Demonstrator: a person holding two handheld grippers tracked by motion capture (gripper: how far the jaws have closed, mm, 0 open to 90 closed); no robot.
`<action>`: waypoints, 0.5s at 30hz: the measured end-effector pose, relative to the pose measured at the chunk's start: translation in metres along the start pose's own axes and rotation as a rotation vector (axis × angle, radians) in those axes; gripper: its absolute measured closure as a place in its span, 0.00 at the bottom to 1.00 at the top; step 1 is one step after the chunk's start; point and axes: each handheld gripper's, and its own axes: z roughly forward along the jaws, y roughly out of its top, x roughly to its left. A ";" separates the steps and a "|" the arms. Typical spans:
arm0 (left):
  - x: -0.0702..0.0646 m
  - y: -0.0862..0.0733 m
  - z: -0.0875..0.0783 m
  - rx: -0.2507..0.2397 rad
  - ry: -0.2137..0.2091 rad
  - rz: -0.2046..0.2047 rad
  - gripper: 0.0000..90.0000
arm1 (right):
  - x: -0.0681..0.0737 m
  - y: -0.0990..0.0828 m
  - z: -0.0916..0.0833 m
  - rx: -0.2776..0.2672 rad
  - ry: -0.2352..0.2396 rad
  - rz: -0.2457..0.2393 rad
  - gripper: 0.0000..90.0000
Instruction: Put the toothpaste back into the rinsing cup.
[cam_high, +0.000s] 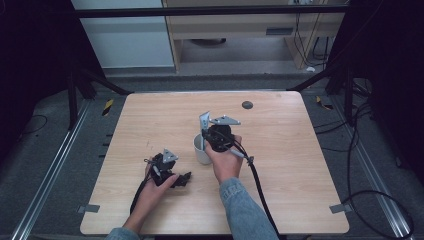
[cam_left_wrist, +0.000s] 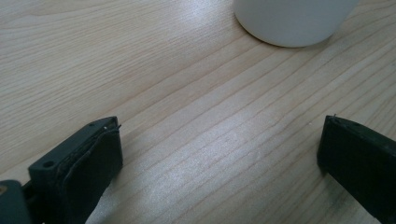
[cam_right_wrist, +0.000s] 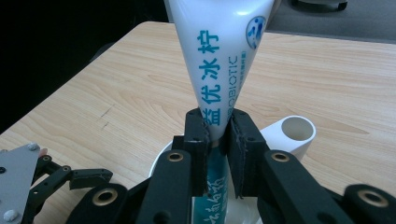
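Observation:
A white toothpaste tube with blue lettering stands upright, and my right gripper is shut on its middle. The tube's lower end reaches down into a white cup with a side handle. In the high view the right gripper hangs over the cup near the table's middle, with the tube's flat end sticking up. My left gripper rests low on the table, left of and nearer than the cup. Its jaws stand wide open over bare wood, with the cup's base ahead.
The light wooden table has a small black round disc near its far edge. A black cable trails from the right gripper toward the near edge. Dark frame posts and floor cables surround the table.

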 end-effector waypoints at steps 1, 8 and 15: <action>0.000 0.000 0.000 0.000 0.000 0.000 0.00 | 0.000 0.000 0.000 0.002 0.000 -0.005 0.87; 0.000 0.000 0.000 0.000 0.000 0.000 0.00 | 0.000 0.000 0.002 0.004 0.001 0.005 0.87; 0.000 0.000 0.000 0.000 -0.001 -0.002 0.00 | -0.003 -0.001 0.000 0.001 -0.001 0.020 0.87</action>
